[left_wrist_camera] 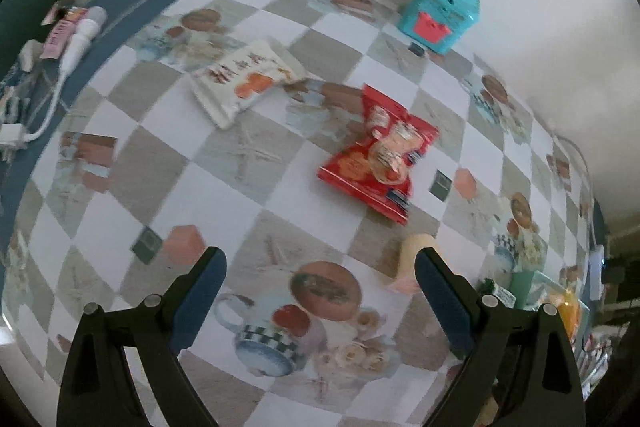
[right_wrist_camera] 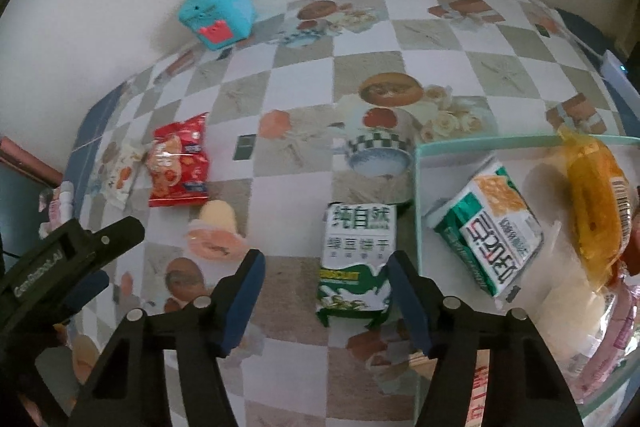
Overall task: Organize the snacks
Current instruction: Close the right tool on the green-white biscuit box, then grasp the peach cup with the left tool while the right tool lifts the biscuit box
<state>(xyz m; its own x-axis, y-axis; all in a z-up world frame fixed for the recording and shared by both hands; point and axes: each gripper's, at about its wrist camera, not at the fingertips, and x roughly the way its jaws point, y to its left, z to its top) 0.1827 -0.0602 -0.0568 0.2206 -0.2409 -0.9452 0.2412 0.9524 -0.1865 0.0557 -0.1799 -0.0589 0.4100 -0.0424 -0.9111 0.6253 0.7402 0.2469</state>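
A red snack bag [left_wrist_camera: 378, 153] [right_wrist_camera: 178, 163] and a white snack packet [left_wrist_camera: 246, 81] [right_wrist_camera: 118, 173] lie on the checkered table. A small jelly cup [left_wrist_camera: 412, 265] [right_wrist_camera: 216, 233] lies nearer. My left gripper [left_wrist_camera: 320, 281] is open and empty above the table, the jelly cup by its right finger. My right gripper [right_wrist_camera: 324, 281] is open, with a green-and-white biscuit pack [right_wrist_camera: 356, 263] lying between its fingertips. A clear tray [right_wrist_camera: 416, 187] at right holds a green cracker pack [right_wrist_camera: 486, 231], an orange packet [right_wrist_camera: 598, 203] and other snacks.
A teal box [left_wrist_camera: 440, 13] [right_wrist_camera: 218, 11] stands by the wall. A white handheld device [left_wrist_camera: 82, 35] with cable and a pink item lie on the blue cloth at the left edge. The left gripper's body [right_wrist_camera: 60, 267] shows at the lower left of the right wrist view.
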